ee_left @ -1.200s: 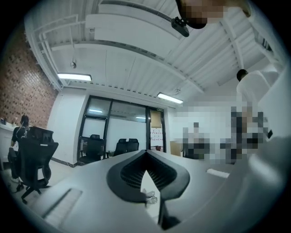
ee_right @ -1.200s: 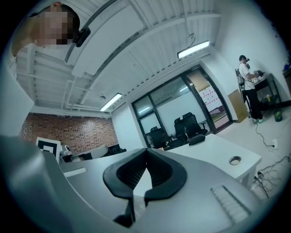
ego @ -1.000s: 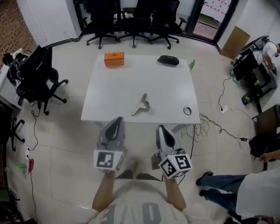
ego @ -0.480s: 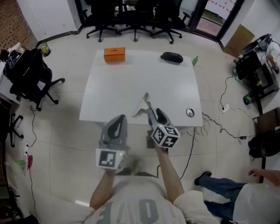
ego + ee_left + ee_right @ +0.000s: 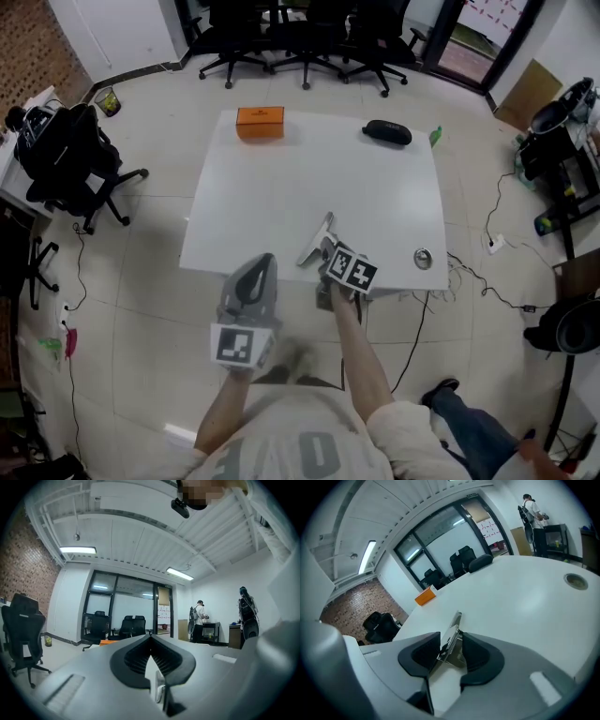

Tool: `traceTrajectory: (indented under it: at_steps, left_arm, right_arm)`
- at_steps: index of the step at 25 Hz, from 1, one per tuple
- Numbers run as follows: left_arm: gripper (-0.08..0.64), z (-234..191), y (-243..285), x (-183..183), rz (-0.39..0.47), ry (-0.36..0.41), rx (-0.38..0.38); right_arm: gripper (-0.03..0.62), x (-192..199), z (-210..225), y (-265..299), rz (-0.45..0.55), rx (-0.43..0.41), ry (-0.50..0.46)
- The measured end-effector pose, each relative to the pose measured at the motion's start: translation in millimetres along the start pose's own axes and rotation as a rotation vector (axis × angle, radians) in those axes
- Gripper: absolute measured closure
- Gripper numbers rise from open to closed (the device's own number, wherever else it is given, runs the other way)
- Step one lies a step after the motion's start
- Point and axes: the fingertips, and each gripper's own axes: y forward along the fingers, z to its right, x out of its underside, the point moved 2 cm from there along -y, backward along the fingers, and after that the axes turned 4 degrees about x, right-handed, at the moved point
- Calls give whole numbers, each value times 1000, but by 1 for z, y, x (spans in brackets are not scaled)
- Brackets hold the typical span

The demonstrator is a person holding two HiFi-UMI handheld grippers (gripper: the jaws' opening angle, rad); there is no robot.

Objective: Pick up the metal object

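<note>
The metal object (image 5: 316, 240) is a bent silvery bracket lying on the white table (image 5: 281, 192) near its front edge. My right gripper (image 5: 327, 251) has reached over that edge and its jaws are opening, with the bracket's near end between them. In the right gripper view the bracket (image 5: 453, 629) sits in the gap of the right gripper (image 5: 450, 652), and daylight shows beside it, so the pads are not pressing it. My left gripper (image 5: 257, 270) hovers off the table in front of the edge, shut and empty; the left gripper (image 5: 152, 670) points level across the room.
An orange box (image 5: 260, 122) and a black case (image 5: 386, 132) lie at the table's far edge, with a green item (image 5: 435, 137) at the far right corner. A round metal ring (image 5: 423, 258) sits near the front right corner. Office chairs (image 5: 281, 37) stand behind the table; cables (image 5: 487, 281) trail on the floor.
My right gripper has moved forward from beside the left one to the table's front edge, reaching the bracket, and its jaws have spread. The left gripper has stayed where it was.
</note>
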Motion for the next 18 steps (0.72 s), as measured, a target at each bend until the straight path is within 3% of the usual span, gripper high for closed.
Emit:
traceTrajectory:
  at_steps: [4,8,12,18]
  left_arm:
    - [560,-7,-2,5,-16,-4,-19]
    - [560,-15,-5,6,-22,-11,-39]
    - [560,-32,-13,10,11,10,-68]
    - [560,-32,-4,-16,70,-1,-62]
  right_arm:
    - [485,2,-9,6,-9,-38,-6]
    - [555,-3,-16,6,33,-121,150]
    - [561,-16,-33,-18,100,-145,36]
    - [561,-60,-79,-114,320,-279,-85]
